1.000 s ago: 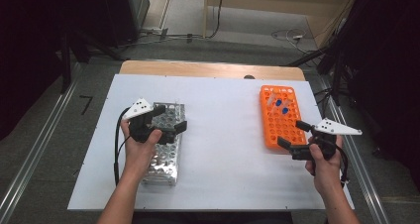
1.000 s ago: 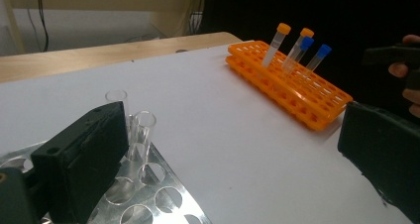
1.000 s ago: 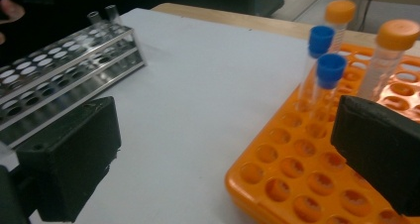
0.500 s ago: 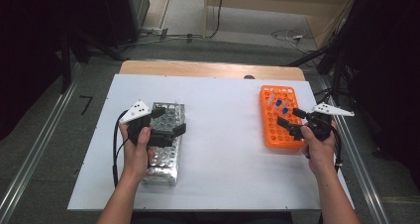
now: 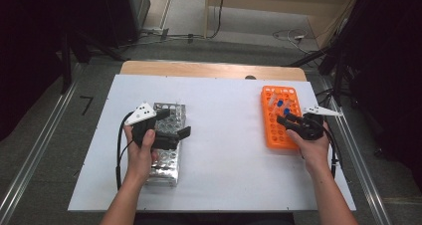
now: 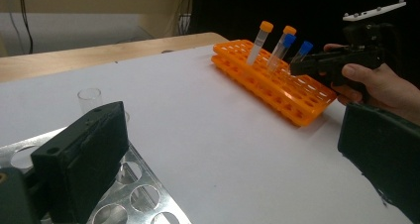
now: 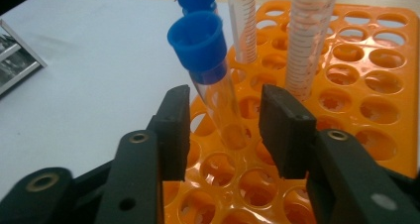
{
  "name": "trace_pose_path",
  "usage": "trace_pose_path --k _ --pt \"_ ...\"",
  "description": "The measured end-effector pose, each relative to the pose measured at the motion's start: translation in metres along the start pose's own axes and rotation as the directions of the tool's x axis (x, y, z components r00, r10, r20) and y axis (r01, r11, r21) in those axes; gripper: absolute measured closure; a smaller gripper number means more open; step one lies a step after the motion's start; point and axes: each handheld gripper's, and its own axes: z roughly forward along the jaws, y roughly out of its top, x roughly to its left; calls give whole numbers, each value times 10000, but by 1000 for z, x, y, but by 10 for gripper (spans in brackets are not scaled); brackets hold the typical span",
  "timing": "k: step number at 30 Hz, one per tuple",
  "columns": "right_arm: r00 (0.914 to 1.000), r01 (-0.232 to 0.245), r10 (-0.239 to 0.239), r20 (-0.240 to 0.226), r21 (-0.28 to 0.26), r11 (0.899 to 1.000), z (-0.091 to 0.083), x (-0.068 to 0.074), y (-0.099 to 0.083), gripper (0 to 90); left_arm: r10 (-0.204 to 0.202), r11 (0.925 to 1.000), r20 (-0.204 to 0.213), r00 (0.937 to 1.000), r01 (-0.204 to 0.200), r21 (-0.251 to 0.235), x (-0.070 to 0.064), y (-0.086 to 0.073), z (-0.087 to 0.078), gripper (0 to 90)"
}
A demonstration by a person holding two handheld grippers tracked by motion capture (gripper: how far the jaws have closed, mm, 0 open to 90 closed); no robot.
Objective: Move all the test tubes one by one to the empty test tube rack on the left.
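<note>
Two racks sit on the white table [image 5: 224, 150], well apart: an orange rack [image 5: 276, 116] on the right and a metal rack [image 5: 166, 140] on the left. The orange rack holds four capped tubes in its far holes, two with blue caps and two with orange caps; the left gripper view shows all four leaning slightly, the nearest being the blue-capped tube [image 6: 300, 51], with the other blue one and the two orange-capped ones [image 6: 259, 40] just beyond it. The rest of its holes look empty. The metal rack holds one clear glass tube [image 6: 90, 99] without a cap, standing upright near its far end. The right gripper [image 7: 225, 122] hovers over the orange rack with its jaws parted on either side of the nearest blue-capped tube [image 7: 208, 75], which stands between them with a gap on each side, so nothing is gripped. The left gripper [image 5: 171, 135] rests over the metal rack, its jaws spread wide and holding nothing.
</note>
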Motion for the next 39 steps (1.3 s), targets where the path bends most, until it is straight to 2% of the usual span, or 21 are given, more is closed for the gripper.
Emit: trace_pose_path --k 7,12,19,24,31,39 --pt "9996 89 -94 250 173 9998 6 3 -3 635 8 9999 23 10000 -8 109 -1 -2 3 0" --pt "9972 204 -226 717 315 9993 9 6 -4 643 65 9997 63 10000 -66 236 -4 -4 6 0" --pt "9935 300 -332 1088 310 9991 12 10 -7 736 15 9996 25 10000 -15 278 -5 -4 8 0" --pt "9926 217 -230 1196 123 9997 10 9 -8 750 53 9996 24 10000 -53 262 -6 -4 8 0" --pt "9910 379 -312 1300 -494 9981 -1 11 -3 751 79 9996 54 10000 -80 254 -6 -4 7 0" --pt "9932 427 -321 1115 -942 9946 -16 13 4 751 126 9997 88 9999 -128 231 -7 -3 7 0"
